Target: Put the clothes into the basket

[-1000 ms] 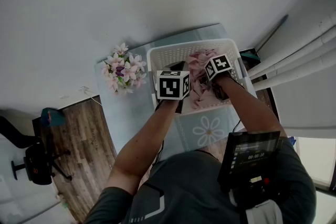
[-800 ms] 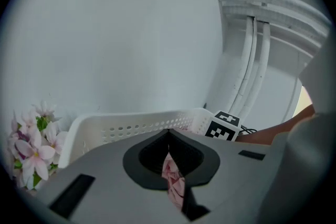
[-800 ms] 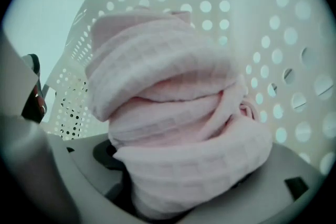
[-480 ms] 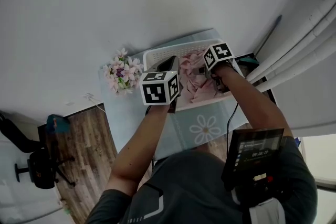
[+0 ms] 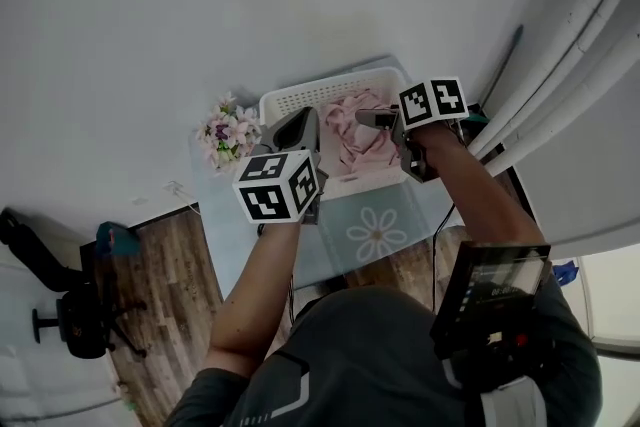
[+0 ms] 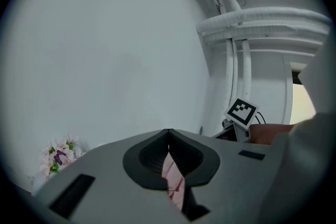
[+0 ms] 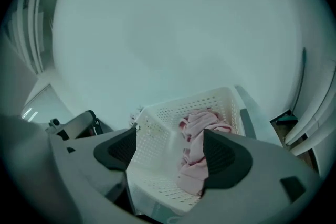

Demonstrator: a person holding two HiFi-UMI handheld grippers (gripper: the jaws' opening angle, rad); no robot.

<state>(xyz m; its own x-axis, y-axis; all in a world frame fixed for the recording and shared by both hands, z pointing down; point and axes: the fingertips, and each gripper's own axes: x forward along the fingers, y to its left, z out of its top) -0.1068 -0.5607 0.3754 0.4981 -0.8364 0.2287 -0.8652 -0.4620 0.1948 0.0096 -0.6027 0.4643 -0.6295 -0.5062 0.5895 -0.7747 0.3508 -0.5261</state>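
Head view: the pink garment [image 5: 352,133] lies in the white basket [image 5: 300,98], upper middle of the frame.
We judge it light, soft and limp, best taken by a bunched fold. The left gripper [image 6: 168,136] has its fingers clamped on a pink strip of it, and the right gripper [image 7: 169,140] holds its fingers apart, empty.

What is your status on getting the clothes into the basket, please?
Left gripper shut on pink cloth. Right gripper open, empty, over basket. Cloth heaped inside basket. Nothing blocking.
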